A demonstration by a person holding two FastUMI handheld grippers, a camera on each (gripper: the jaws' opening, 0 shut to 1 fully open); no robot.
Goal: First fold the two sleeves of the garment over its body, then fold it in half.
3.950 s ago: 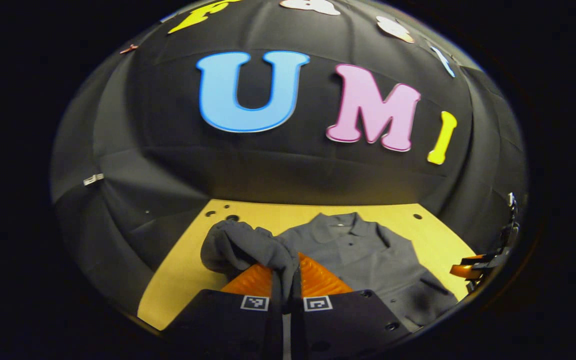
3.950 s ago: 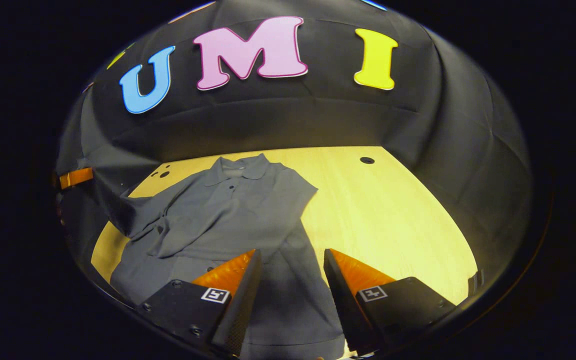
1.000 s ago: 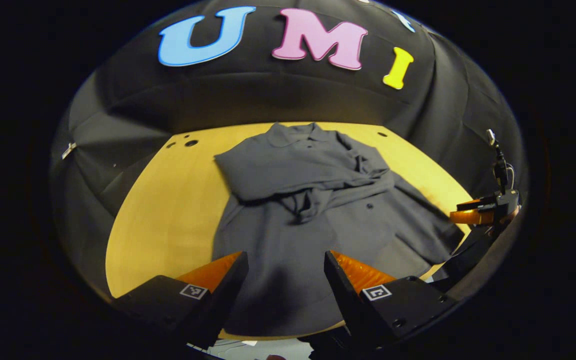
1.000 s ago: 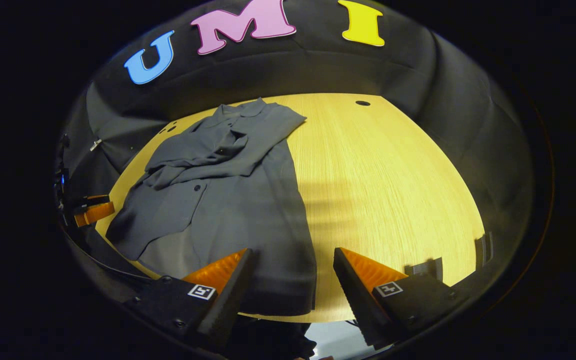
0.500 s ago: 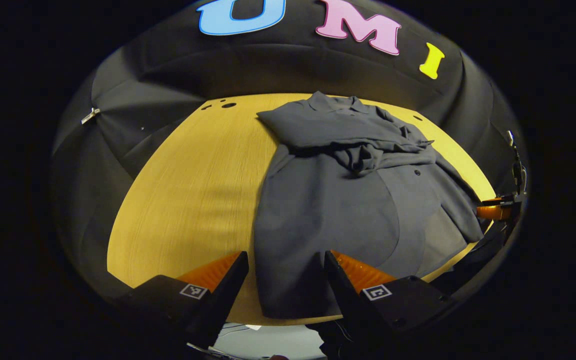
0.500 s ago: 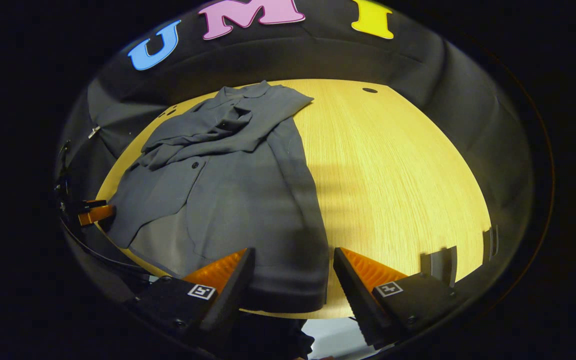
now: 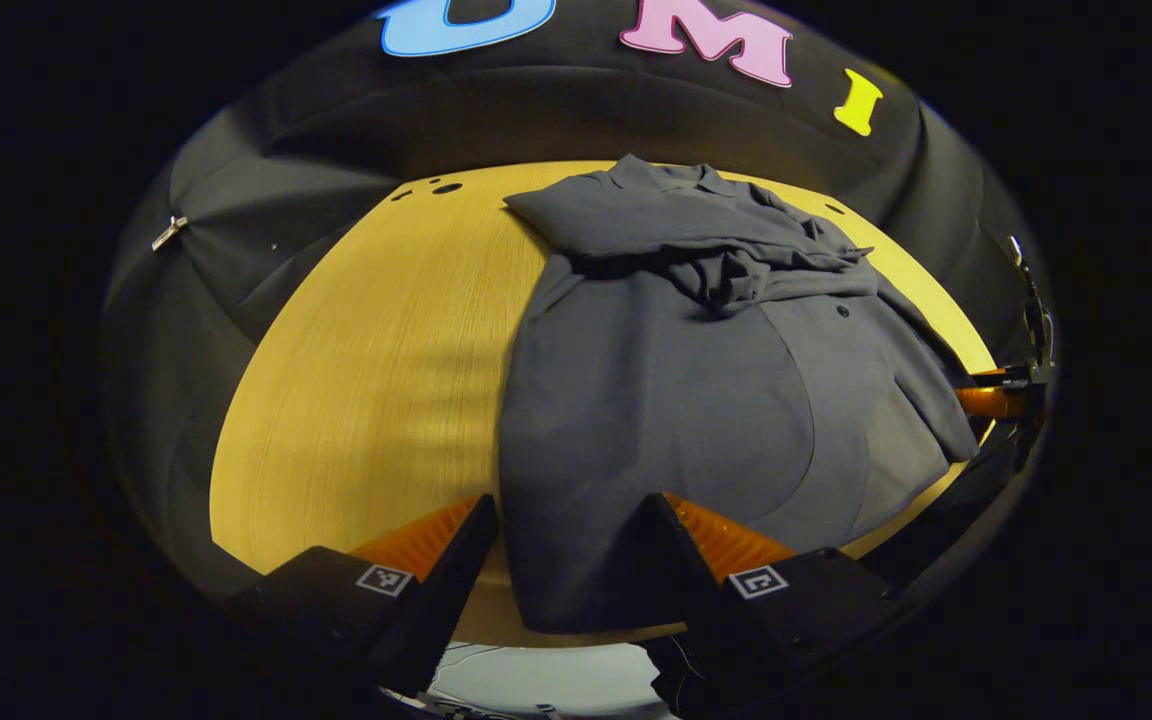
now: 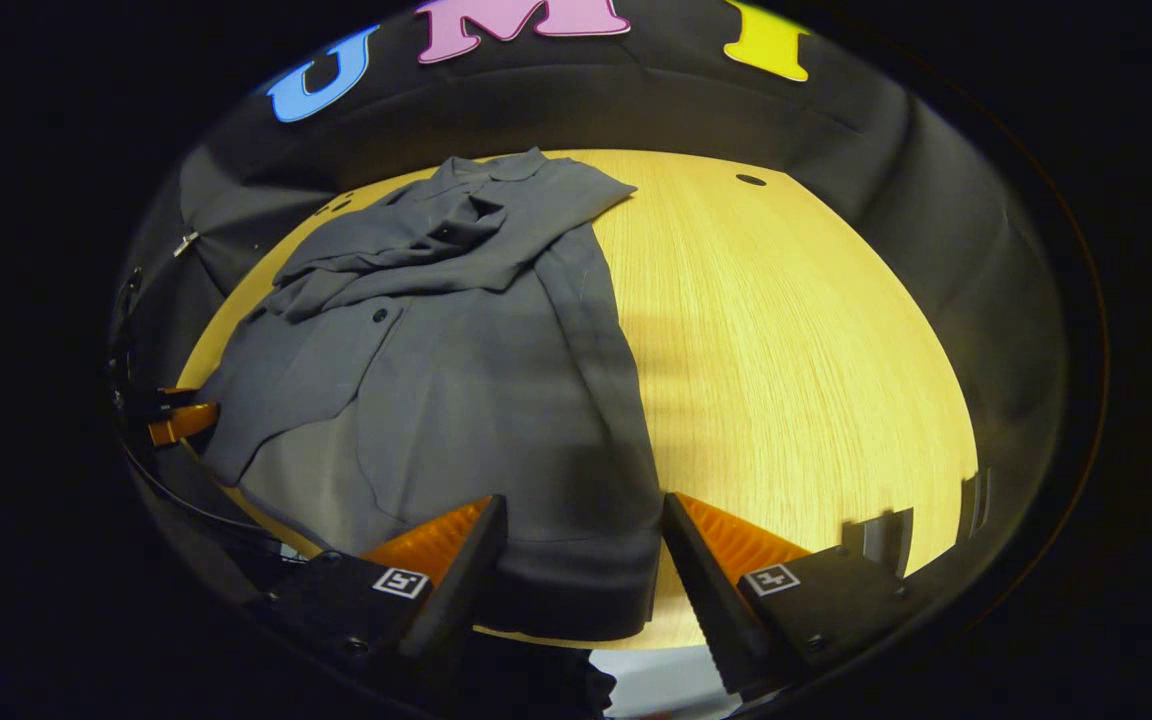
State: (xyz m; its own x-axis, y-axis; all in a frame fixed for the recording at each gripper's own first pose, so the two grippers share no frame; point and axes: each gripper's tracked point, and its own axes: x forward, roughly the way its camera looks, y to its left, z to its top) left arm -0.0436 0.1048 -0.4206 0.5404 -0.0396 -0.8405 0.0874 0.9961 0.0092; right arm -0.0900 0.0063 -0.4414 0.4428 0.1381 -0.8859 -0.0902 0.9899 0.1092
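Left gripper (image 7: 568, 520) jaws apart, straddling the near left hem corner of the grey garment (image 7: 676, 400), not clamped. Right gripper (image 8: 581, 525) jaws apart too, over the near right hem corner. Garment lies flat on the wooden table (image 8: 796, 340), collar far, both sleeves (image 7: 726, 270) bunched across the chest.

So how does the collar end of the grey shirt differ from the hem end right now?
The collar end of the grey button-up shirt is bunched, with both sleeves folded across it; the hem end lies flat in a single smooth layer. The collar end sits far across the wooden table; the hem end lies between each open tool's fingers. Both rest on the table.
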